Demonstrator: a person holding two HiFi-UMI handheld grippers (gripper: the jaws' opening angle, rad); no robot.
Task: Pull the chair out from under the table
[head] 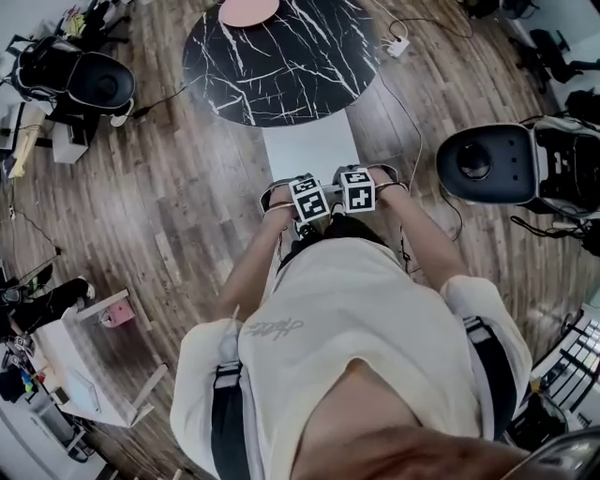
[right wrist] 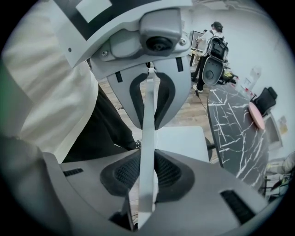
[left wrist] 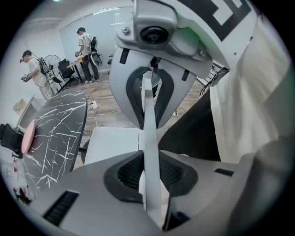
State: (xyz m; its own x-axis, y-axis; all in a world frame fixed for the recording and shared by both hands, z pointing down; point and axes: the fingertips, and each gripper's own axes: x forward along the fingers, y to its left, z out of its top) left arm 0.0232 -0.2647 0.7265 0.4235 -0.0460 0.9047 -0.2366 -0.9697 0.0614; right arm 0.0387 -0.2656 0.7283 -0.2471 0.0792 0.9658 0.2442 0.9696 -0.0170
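The chair's white seat [head: 309, 145] sticks out from under the round black marble table [head: 281, 56], toward me. Its backrest top edge is a thin pale panel [left wrist: 150, 133] [right wrist: 147, 133]. Both grippers clamp it side by side, facing each other. The left gripper [head: 309, 199] [left wrist: 150, 177] is shut on the panel, dark pads on either side. The right gripper [head: 356, 190] [right wrist: 146, 177] is shut on it too. Each also shows further along the edge in the other's view: the right gripper [left wrist: 150, 92] and the left gripper [right wrist: 150, 97]. My body hides the backrest below.
A pink disc [head: 248, 11] lies on the table. Black padded seats stand at the left [head: 75, 80] and right [head: 506, 164]. A cable runs to a power strip [head: 396, 45] on the wood floor. A small white stand [head: 84, 366] is at lower left. People [left wrist: 85, 46] stand beyond.
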